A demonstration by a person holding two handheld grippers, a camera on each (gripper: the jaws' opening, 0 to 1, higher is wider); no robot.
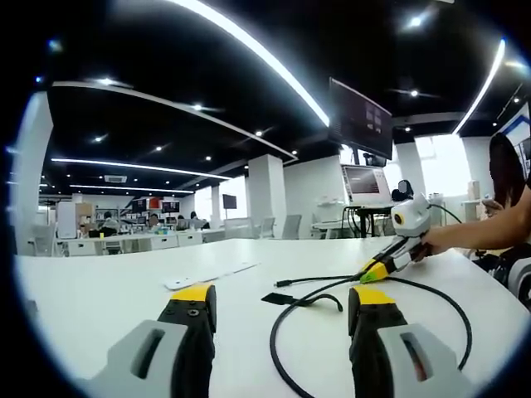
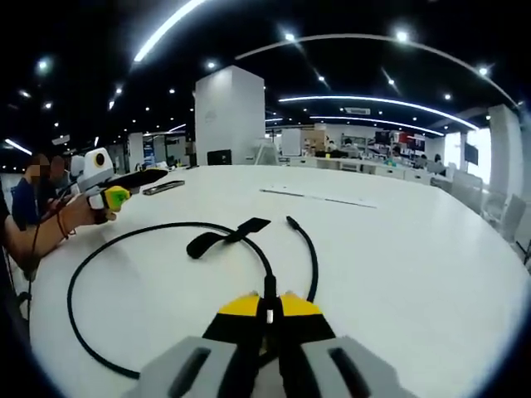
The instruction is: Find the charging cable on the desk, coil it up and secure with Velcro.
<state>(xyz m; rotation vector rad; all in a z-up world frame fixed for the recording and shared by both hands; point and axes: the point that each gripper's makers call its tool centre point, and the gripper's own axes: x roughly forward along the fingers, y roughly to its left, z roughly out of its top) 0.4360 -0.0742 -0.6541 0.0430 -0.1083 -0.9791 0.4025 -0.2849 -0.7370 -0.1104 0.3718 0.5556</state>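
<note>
A black charging cable (image 1: 272, 336) lies in a wide loose loop on the white table (image 1: 99, 315). One plug end (image 1: 284, 283) lies free, near a black Velcro strap (image 1: 276, 298). My left gripper (image 1: 283, 291) is open just above the table, with the strap and part of the loop ahead of its jaws. My right gripper (image 1: 371, 272), held in a person's hand, comes in from the right with its tip on the cable. In the right gripper view, my right gripper (image 2: 270, 307) is shut on the cable (image 2: 70, 294). The strap (image 2: 224, 238) lies inside the loop, and my left gripper (image 2: 137, 181) is at far left.
A thin white strip (image 1: 207, 276) lies flat beyond the cable. A dark flat device (image 2: 162, 188) rests near the table's far edge. A person (image 2: 33, 207) sits at that side. Screens on a stand (image 1: 365, 178) and office desks with chairs stand behind the table.
</note>
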